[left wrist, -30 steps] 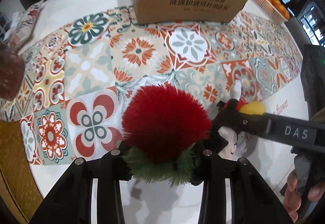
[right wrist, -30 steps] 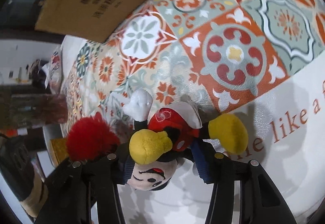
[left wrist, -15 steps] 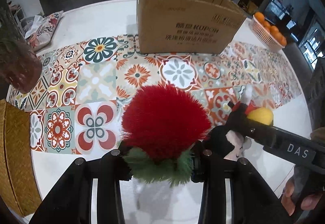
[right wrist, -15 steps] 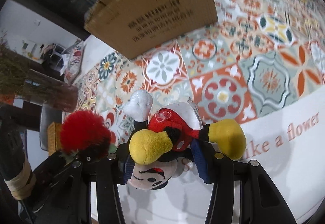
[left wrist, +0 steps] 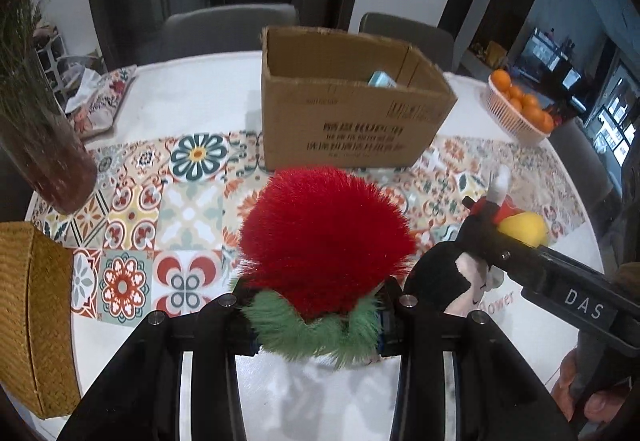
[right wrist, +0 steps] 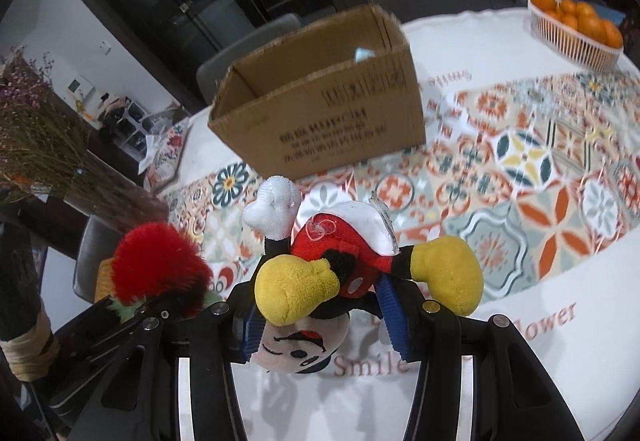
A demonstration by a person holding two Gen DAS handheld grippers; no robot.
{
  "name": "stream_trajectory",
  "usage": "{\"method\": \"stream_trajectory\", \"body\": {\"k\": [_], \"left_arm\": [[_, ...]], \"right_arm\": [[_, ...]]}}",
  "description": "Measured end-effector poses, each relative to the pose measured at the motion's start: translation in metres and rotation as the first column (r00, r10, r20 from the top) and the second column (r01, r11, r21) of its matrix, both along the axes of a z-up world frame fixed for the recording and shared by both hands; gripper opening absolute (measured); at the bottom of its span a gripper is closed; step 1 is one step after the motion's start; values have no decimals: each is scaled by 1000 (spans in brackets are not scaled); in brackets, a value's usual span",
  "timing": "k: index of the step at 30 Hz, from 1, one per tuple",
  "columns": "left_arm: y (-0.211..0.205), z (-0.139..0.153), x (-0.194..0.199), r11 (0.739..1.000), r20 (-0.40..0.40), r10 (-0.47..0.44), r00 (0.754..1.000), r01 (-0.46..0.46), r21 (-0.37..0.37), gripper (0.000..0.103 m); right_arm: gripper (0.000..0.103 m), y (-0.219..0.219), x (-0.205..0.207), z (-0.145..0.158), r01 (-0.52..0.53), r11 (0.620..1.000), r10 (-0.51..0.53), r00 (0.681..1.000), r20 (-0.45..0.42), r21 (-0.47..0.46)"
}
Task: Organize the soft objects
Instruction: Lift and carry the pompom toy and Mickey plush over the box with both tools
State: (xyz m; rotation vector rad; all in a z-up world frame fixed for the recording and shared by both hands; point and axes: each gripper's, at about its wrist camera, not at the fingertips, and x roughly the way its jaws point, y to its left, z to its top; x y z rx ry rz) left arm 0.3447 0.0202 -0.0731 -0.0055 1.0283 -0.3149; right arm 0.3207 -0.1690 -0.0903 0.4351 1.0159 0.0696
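My left gripper (left wrist: 316, 321) is shut on a fluffy red ball with a green ruff (left wrist: 324, 237), held above the table; it also shows in the right wrist view (right wrist: 160, 273). My right gripper (right wrist: 320, 317) is shut on a Mickey Mouse plush (right wrist: 340, 265), head down, yellow shoes and a white glove sticking out; it also shows in the left wrist view (left wrist: 472, 265). An open cardboard box (left wrist: 348, 121) stands ahead on the patterned runner, also seen in the right wrist view (right wrist: 332, 109). A pale blue item (left wrist: 382, 79) lies inside.
A round white table (left wrist: 192, 97) carries a tiled runner (left wrist: 180, 201). A vase of dried flowers (left wrist: 44, 145) stands left, a woven basket (left wrist: 32, 321) at the near left, a cloth pouch (left wrist: 100, 105) behind, a basket of oranges (left wrist: 520, 109) far right. Grey chairs stand behind.
Both grippers have risen and pulled back from the table with their toys; the box, seen close and from low before, now shows its open top.
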Motion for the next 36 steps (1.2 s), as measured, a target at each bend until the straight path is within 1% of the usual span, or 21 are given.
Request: {"method": "stream_trajectory", "body": {"k": [4,12,23,29,36], "left_arm": [[-7,16,2,1000,43,14,999,-14,-9,38],[-20,40,9,1000,104,20,994,-18,-22,38],[-32,69,35,999,176,28,984,-24,-28,38],[-35,82,54,1000,206,21,978,-19,-11,38],[-37,89,81,1000,209,15,978,-12,-18,38]], "right_arm": [[51,-6,2,16,-4,1000,5,999,50,-27],[51,-20,9,44,10,998,-2,990,141,-55],[51,-31,30,79,22,997,-5,972,236,-68],[51,-37,49,95,44,996,-19,958,285,-83],[51,-41,74,115,69,993,-33,941,338,-96]]}}
